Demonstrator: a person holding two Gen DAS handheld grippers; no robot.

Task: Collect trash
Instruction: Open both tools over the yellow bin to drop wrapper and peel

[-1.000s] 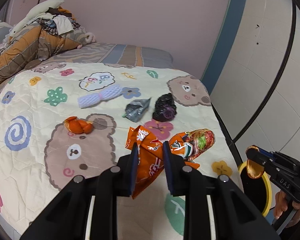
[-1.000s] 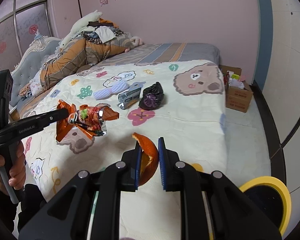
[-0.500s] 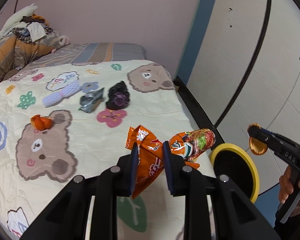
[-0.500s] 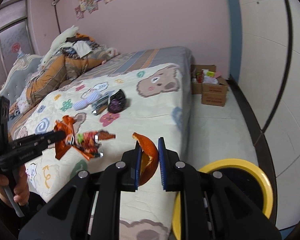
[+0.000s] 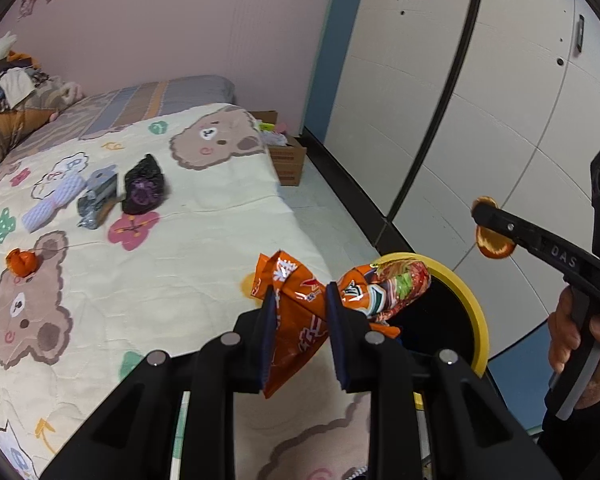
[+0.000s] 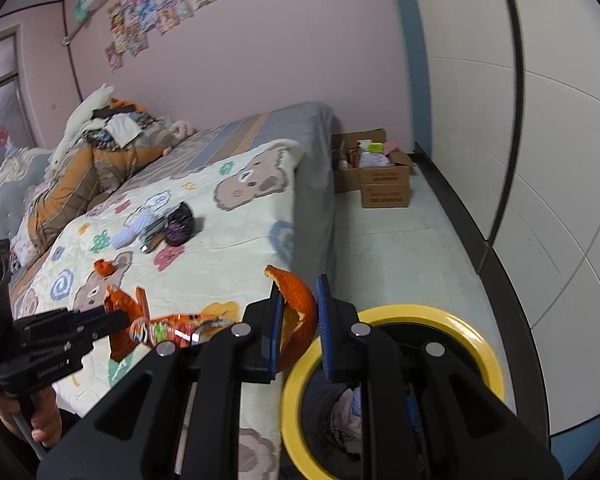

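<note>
My left gripper (image 5: 300, 300) is shut on an orange snack wrapper (image 5: 296, 320) and holds it over the bed's right edge, beside the yellow-rimmed trash bin (image 5: 476, 320). My right gripper (image 6: 298, 300) is shut on a piece of orange peel (image 6: 300, 312), held over the bin's near rim (image 6: 488, 356). From the left wrist view the right gripper (image 5: 488, 216) hangs high above the bin with the peel (image 5: 494, 246). On the bed lie another orange peel (image 5: 20, 262), a black bag (image 5: 144, 192), a grey wrapper (image 5: 98, 196) and a white foam net (image 5: 54, 202).
The bed (image 5: 204, 216) has a bear-print quilt, with piled clothes (image 6: 100, 148) at its head. Cardboard boxes (image 6: 380, 176) with odds and ends stand on the floor at the bed's far corner. A white panelled wall (image 6: 540, 160) runs along the right.
Both grippers have swung right, away from the bed and toward the yellow bin, each still holding its piece of trash. The bin now lies directly below the right gripper.
</note>
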